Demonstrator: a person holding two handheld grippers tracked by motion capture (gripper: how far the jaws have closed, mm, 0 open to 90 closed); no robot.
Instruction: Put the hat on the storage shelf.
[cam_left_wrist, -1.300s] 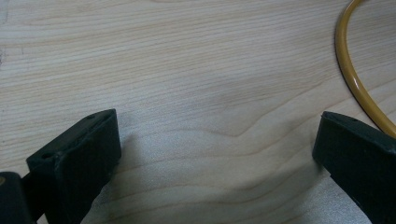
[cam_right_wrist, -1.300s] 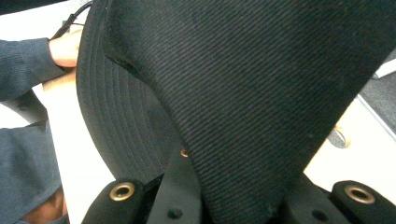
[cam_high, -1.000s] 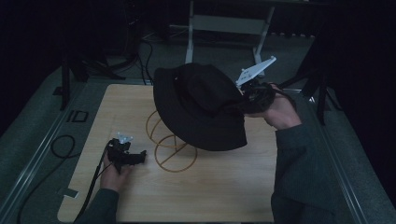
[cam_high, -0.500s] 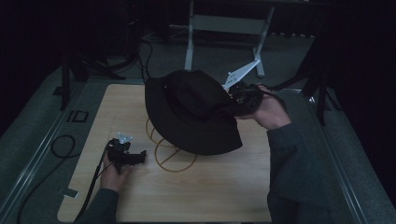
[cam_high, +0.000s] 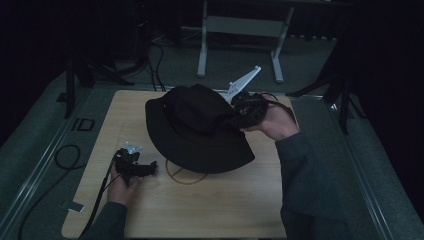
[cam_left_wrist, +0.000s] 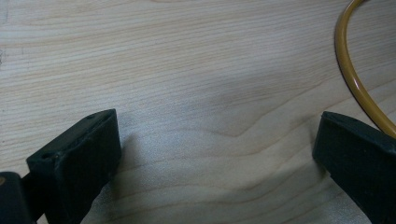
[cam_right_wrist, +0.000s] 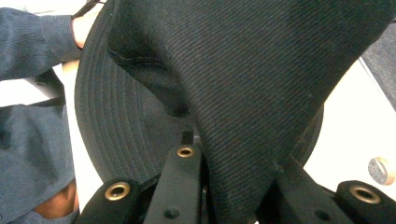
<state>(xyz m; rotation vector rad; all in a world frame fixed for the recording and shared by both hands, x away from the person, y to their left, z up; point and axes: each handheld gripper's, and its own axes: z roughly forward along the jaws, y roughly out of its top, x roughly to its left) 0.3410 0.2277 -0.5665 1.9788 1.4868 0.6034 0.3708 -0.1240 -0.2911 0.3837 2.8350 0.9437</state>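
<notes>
R gripper clamped on the black hat; in the right gripper view both jaws pinch a fold of the crown fabric, brim hanging below and behind. From the high view I read the hat as held up over mid-tabletop, tilted, brim low toward my side, sitting above the yellow wire stand, of which I see just the base ring poking out under the brim edge. Can't tell whether the hat already touches the stand's top; the upper part is hidden by the hat. L gripper rests on the tabletop near the left edge, jaws wide apart w/ nothing between them; in the left gripper view there's bare wood between them and an arc of the stand's ring beside one jaw. Step in hand, my judgement: placing the hat onto the stand. Next move calls for centring the crown over the stand, levelling the tilt, lowering till it seats, then releasing R. L could steady the base ring if it slides. Risk: off-centre drop tips the light stand.
</notes>
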